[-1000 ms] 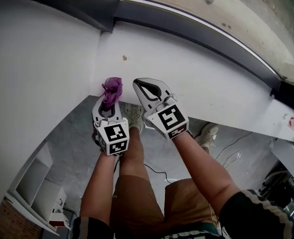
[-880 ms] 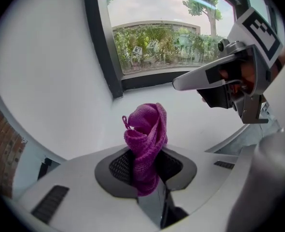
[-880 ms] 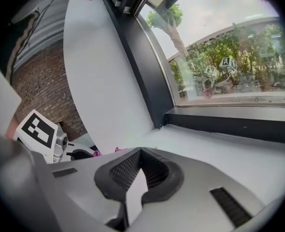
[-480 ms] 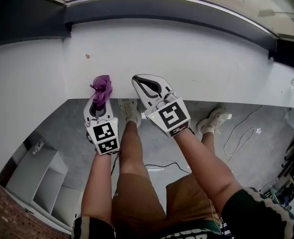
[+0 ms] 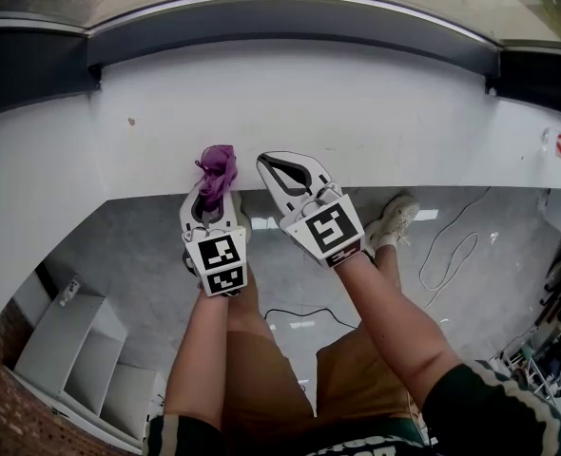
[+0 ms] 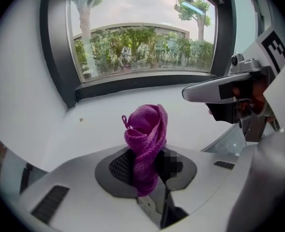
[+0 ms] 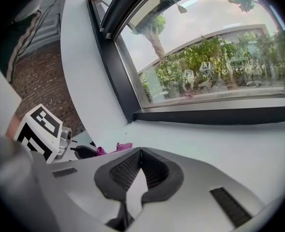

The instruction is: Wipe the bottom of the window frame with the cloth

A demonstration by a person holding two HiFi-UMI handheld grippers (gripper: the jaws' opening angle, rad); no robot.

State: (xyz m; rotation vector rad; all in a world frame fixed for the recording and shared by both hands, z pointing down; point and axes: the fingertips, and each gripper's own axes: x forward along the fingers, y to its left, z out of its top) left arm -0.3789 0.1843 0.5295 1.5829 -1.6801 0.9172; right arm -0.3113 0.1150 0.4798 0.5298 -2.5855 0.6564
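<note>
A bunched purple cloth (image 5: 217, 170) sticks up out of my left gripper (image 5: 214, 190), whose jaws are shut on it; the cloth (image 6: 145, 139) stands upright in the left gripper view. It hovers at the front edge of the white window sill (image 5: 357, 112). The dark bottom rail of the window frame (image 5: 290, 17) runs along the far side of the sill, also seen as the dark window frame (image 6: 142, 81) beyond the cloth. My right gripper (image 5: 279, 166) is beside the left one, shut with nothing in it; its tips (image 7: 138, 151) meet.
White walls close the sill at the left (image 5: 24, 188) and right. A small dark speck (image 5: 131, 121) lies on the sill. Below the sill are grey floor, a cable (image 5: 452, 250), white shelves (image 5: 81, 350) and the person's legs and shoes.
The head view has swung so the sill now lies level across the picture. Both grippers keep their places side by side at the sill's front edge, the cloth still held.
</note>
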